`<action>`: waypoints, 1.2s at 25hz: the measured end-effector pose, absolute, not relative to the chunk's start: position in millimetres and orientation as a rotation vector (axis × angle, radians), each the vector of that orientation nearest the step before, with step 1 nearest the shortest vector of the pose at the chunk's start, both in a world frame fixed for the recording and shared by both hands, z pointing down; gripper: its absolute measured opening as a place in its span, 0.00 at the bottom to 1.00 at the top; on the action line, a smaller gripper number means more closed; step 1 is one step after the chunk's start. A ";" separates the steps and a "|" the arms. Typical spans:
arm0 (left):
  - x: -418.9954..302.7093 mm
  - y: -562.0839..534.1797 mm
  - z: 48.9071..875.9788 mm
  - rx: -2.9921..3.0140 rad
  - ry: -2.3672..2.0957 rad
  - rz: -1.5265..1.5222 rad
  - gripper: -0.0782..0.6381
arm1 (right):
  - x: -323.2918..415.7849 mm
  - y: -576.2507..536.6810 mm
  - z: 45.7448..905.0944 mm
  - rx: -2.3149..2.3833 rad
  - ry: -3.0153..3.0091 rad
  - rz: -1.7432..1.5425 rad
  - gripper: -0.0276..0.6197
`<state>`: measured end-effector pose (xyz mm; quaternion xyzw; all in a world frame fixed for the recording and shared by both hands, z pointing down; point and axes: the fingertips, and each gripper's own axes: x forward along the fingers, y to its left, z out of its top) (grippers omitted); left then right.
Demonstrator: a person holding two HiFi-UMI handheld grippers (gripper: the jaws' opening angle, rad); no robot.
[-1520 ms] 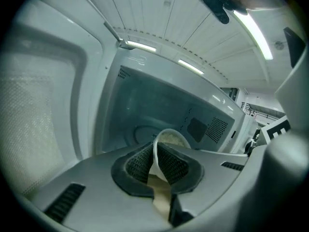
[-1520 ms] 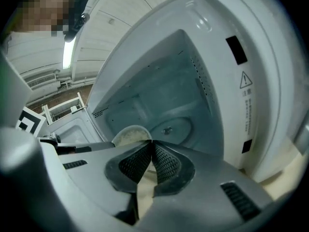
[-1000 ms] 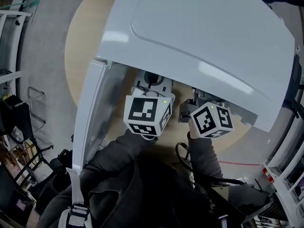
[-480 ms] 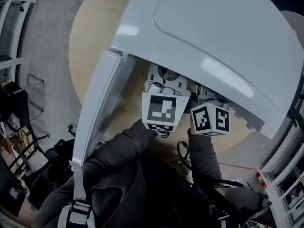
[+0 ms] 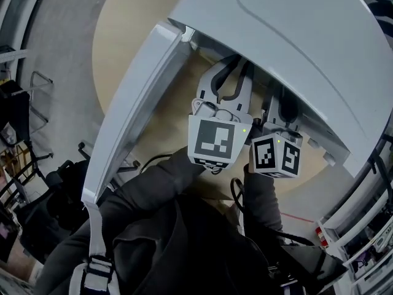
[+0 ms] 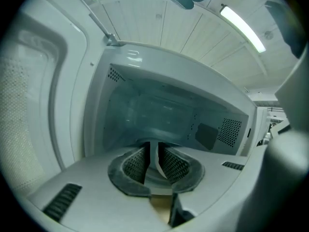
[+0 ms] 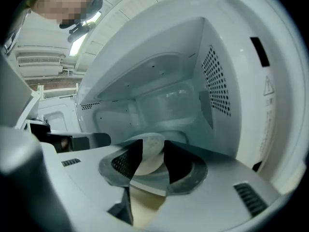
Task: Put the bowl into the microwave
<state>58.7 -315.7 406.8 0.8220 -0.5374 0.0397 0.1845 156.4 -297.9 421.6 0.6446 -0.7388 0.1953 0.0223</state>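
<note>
Bowl (image 7: pixel 145 164) sits just inside the open microwave (image 5: pixel 295 48) on the desk (image 5: pixel 113 54). The right hand-held gripper (image 7: pixel 153 146) has just been opening and is fully released, jaws wide either side of the rim, not touching. The left hand-held gripper (image 6: pixel 152 149) has been easing open too: the rim is between its narrow jaws with a sliver of gap, so it's let go.

Round wooden table (image 5: pixel 123 42), grey floor (image 5: pixel 58 32)

Round desk (image 5: pixel 116 48) of pale wood, seen from above. Standing directly on it: a white microwave (image 5: pixel 307 42), its door (image 5: pixel 135 109) swung open at the left.
</note>
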 end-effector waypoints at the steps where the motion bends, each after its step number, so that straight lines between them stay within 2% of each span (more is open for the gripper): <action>1: 58.4 -311.2 405.8 2.318 -1.514 0.108 0.18 | 156.9 -293.4 420.6 2.001 -2.285 0.603 0.24; 14: 73.4 -266.8 406.7 2.344 -1.445 0.110 0.17 | 161.4 -250.2 417.6 1.984 -2.271 0.555 0.24; 16: 78.5 -264.8 412.2 2.348 -1.421 0.133 0.16 | 155.5 -244.1 425.3 1.930 -2.254 0.561 0.18; 17: 80.8 -264.6 415.7 2.349 -1.409 0.146 0.12 | 151.6 -242.6 430.5 1.893 -2.248 0.572 0.06; 30: 92.2 -310.2 430.4 2.367 -1.337 0.192 0.12 | 140.6 -288.5 453.6 1.714 -2.232 0.657 0.06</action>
